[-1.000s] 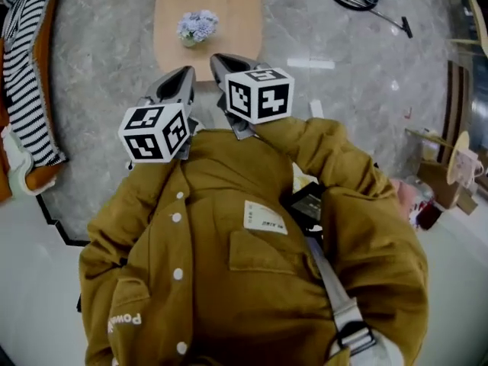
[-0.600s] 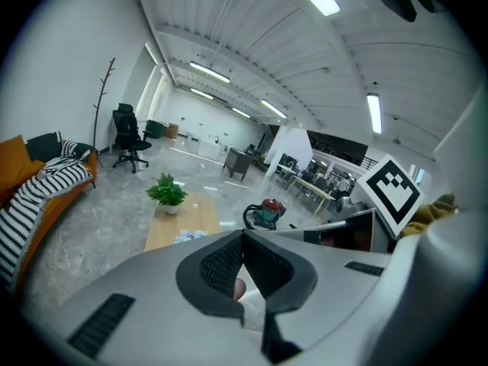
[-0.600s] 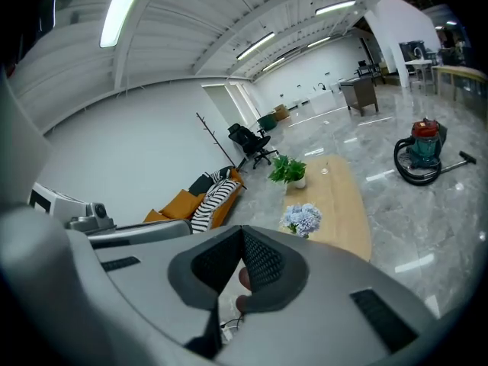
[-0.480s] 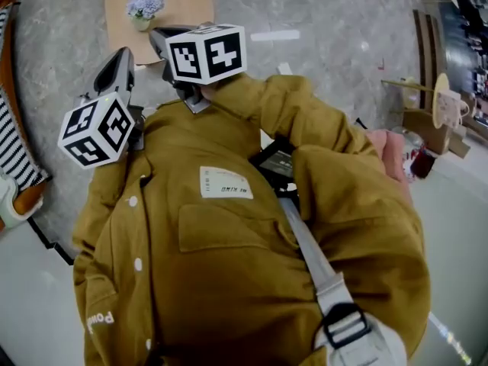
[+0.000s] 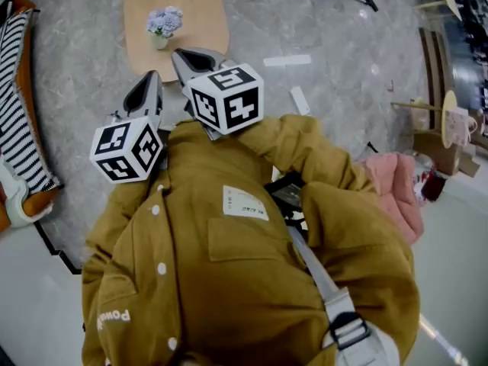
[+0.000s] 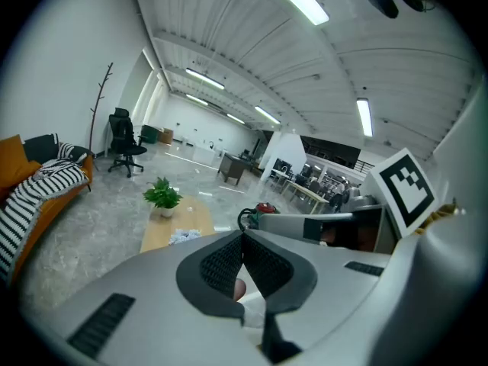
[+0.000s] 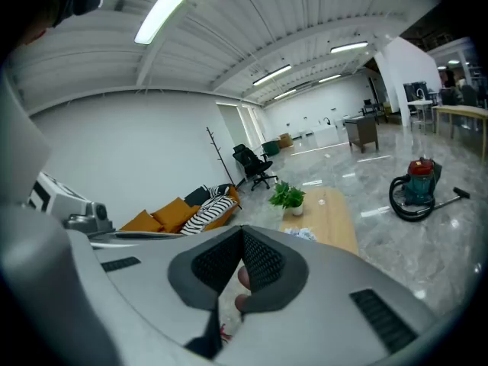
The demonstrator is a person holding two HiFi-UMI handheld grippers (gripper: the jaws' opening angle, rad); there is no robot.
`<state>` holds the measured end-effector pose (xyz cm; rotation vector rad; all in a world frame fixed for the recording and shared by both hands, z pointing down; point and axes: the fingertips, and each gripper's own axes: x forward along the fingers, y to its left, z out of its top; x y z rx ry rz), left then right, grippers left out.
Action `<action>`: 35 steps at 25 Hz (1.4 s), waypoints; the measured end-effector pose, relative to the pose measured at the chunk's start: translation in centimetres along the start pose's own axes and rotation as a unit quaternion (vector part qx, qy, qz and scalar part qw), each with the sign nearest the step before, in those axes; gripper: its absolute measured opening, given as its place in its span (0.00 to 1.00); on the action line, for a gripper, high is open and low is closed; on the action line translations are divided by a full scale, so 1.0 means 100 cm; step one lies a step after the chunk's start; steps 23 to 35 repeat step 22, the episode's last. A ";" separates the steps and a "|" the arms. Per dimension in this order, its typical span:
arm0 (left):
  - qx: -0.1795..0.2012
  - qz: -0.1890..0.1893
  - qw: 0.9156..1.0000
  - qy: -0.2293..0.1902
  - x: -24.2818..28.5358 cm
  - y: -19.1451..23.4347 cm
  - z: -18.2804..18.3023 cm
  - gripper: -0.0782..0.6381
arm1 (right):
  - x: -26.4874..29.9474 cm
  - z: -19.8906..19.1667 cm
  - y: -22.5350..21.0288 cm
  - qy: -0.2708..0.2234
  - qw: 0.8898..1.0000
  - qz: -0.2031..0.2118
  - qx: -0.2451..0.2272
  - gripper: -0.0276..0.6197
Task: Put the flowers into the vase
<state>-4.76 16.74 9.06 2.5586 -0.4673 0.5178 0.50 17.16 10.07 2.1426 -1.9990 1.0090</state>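
A bunch of pale lilac flowers (image 5: pixel 165 21) stands in a small pale pot on a light wooden table (image 5: pixel 198 14) some way ahead on the floor. It shows again as flowers (image 6: pixel 183 236) just over the left jaws and flowers (image 7: pixel 303 235) past the right jaws. My left gripper (image 5: pixel 152 76) and right gripper (image 5: pixel 183 55) are held side by side in front of the person's chest, pointing towards the table and well short of it. Both are shut with nothing between the pads. The right gripper's marker cube (image 6: pixel 404 189) shows in the left gripper view.
A green potted plant (image 6: pixel 162 197) stands at the table's far end. An orange sofa with a striped blanket (image 5: pixel 23 105) lies to the left. A red vacuum cleaner (image 7: pixel 415 185) sits on the grey floor to the right, and a pink garment (image 5: pixel 396 193) lies nearer, right.
Both grippers have come up a little, still shut and side by side. The head view swung left and back, so the table shifted in the picture; the pink garment came into view.
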 end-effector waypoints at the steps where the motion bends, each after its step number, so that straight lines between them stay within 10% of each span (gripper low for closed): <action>1: -0.001 -0.001 1.000 0.000 0.000 -0.001 0.001 0.11 | -0.003 0.000 0.004 -0.004 1.000 0.003 -0.012 0.05; 35: -0.008 0.001 1.000 0.000 -0.037 -0.012 -0.012 0.11 | -0.021 -0.018 0.041 0.013 0.998 0.033 -0.046 0.05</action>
